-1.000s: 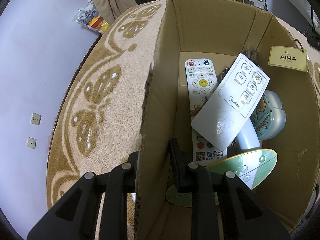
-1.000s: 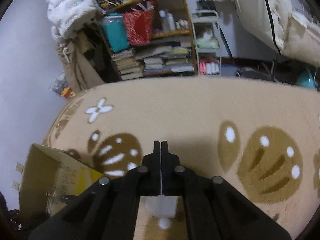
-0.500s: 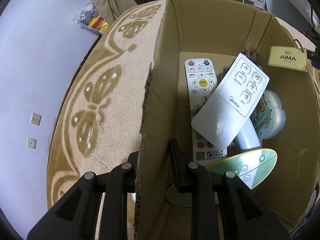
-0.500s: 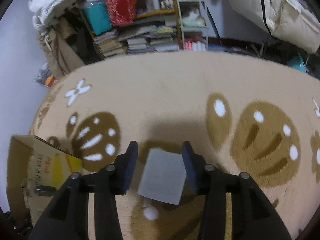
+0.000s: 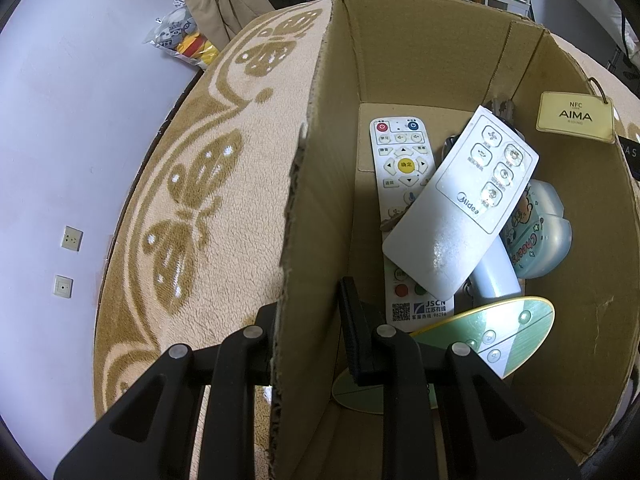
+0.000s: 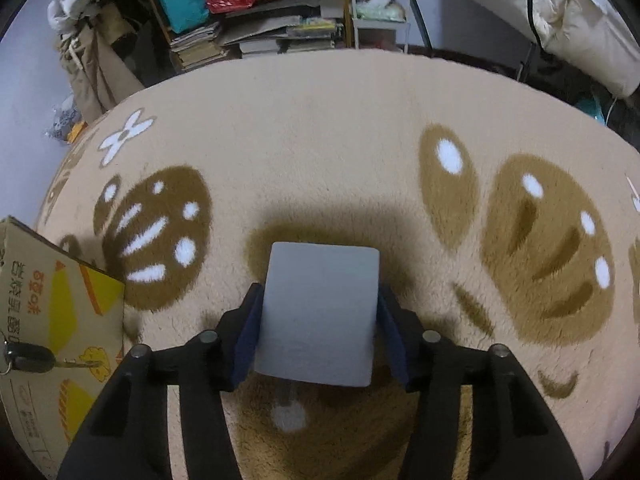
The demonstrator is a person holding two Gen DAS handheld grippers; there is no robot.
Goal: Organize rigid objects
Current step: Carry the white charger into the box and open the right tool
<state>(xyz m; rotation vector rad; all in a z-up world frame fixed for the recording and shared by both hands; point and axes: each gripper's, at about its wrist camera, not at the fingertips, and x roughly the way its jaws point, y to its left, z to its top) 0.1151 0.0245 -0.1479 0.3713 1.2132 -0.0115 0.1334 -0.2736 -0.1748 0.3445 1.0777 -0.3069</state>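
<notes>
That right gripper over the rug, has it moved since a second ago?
Yes. The right gripper has sunk toward the butterfly rug, whose brown patches loom larger, and its jaws are opening around the grey square block.

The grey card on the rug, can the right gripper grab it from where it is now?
Probably yes. The grey card lies flat on the rug, already between the fingers of the right gripper, whose jaws are opening. Nothing blocks it, though the thin flat card may be tricky to lift.
</notes>
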